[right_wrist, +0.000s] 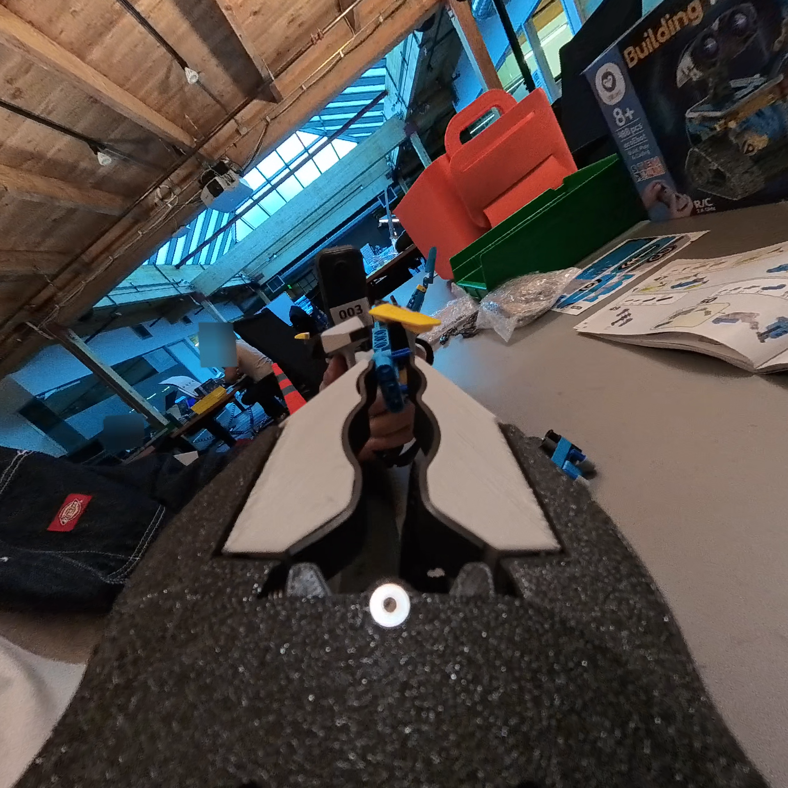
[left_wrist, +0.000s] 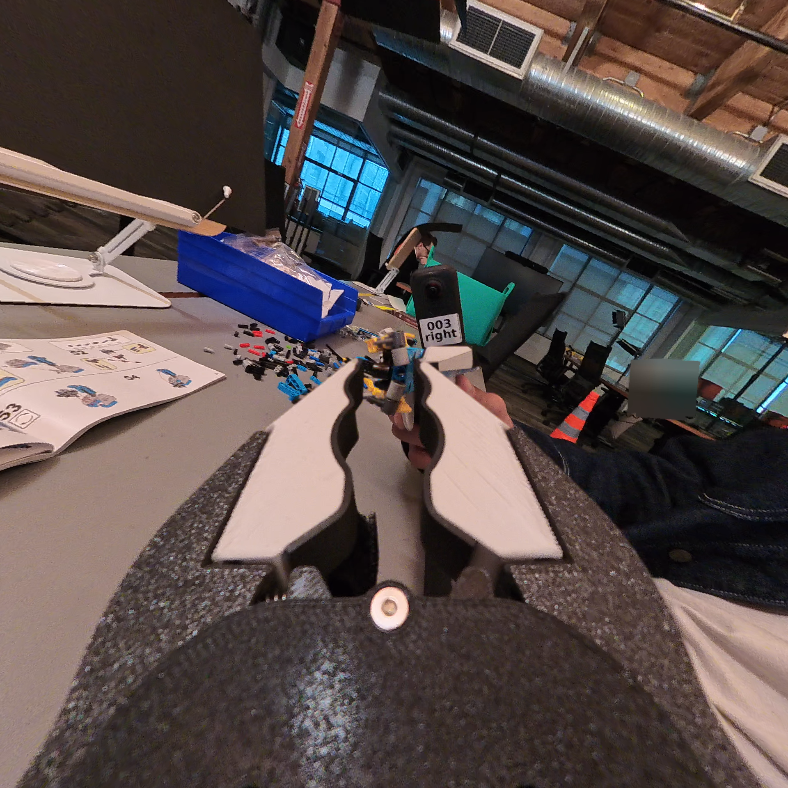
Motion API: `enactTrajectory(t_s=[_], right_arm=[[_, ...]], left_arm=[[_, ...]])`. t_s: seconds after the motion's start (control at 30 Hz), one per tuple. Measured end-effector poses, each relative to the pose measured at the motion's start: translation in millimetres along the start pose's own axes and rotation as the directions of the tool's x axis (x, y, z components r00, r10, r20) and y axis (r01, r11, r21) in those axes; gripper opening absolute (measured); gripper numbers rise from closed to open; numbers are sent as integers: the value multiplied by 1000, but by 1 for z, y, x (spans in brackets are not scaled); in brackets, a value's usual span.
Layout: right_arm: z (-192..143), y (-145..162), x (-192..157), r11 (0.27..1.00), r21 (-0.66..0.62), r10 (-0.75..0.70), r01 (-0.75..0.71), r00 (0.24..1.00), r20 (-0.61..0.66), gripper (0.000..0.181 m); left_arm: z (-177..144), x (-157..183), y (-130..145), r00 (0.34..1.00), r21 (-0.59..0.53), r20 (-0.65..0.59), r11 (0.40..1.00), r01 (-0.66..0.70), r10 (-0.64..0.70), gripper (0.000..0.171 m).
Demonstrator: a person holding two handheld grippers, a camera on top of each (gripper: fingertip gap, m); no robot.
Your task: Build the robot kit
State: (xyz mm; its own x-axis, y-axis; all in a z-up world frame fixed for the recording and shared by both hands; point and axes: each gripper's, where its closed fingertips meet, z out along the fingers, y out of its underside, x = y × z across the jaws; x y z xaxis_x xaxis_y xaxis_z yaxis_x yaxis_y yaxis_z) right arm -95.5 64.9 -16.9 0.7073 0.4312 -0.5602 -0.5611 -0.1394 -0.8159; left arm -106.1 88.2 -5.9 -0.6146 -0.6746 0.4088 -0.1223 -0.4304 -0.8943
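Gripping a small brick-built model (left_wrist: 394, 375) of blue, yellow and grey parts between its white fingertips, the left gripper (left_wrist: 387, 372) is closed on the piece above the grey table (left_wrist: 128, 490). In the right wrist view, the right gripper (right_wrist: 389, 371) is likewise clamped on the same model (right_wrist: 390, 366) from the opposite side, a yellow plate topping it at 12 o'clock. Each gripper shows in the other's view just behind the model, with a hand (left_wrist: 486, 405) on its handle.

From the left gripper, an open instruction booklet (left_wrist: 85, 383) lies at 10 o'clock, a scatter of loose bricks (left_wrist: 281, 358) at 11 o'clock, and a blue bin (left_wrist: 264, 285) beyond them.

From the right gripper, a small blue brick piece (right_wrist: 567, 456) lies on the table at 3 o'clock. Farther, at 1 to 2 o'clock, are a crumpled plastic bag (right_wrist: 520, 298), a green bin (right_wrist: 533, 243), an orange caddy (right_wrist: 482, 170) and the kit box (right_wrist: 690, 106).
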Motion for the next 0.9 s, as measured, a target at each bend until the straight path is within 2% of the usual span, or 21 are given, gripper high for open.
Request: enactTrajectory(t_s=[0.4, 0.43, 0.5, 0.6, 0.7, 0.9], right_arm=[[3, 12, 2, 997, -73, -7, 5, 1000, -18, 14], [3, 12, 2, 997, -73, 23, -23, 1000, -3, 14], [2, 14, 1, 989, -77, 128, -124, 991, 50, 14], [2, 16, -3, 965, -88, 257, -246, 958, 131, 14], [1, 18, -10, 918, -122, 396, -378, 889, 230, 13], [-1, 18, -17, 872, -165, 489, -461, 814, 313, 13]], left_arm=[[0, 2, 3, 994, -23, 31, 994, -106, 106, 14], [0, 5, 3, 990, -29, 25, 990, -136, 137, 8], [0, 7, 4, 977, -43, 35, 977, -207, 209, 8], [0, 12, 4, 981, -33, 2, 981, -191, 191, 8], [0, 21, 3, 982, -21, -46, 983, -184, 182, 8], [0, 32, 4, 980, -16, -115, 986, -166, 163, 7]])
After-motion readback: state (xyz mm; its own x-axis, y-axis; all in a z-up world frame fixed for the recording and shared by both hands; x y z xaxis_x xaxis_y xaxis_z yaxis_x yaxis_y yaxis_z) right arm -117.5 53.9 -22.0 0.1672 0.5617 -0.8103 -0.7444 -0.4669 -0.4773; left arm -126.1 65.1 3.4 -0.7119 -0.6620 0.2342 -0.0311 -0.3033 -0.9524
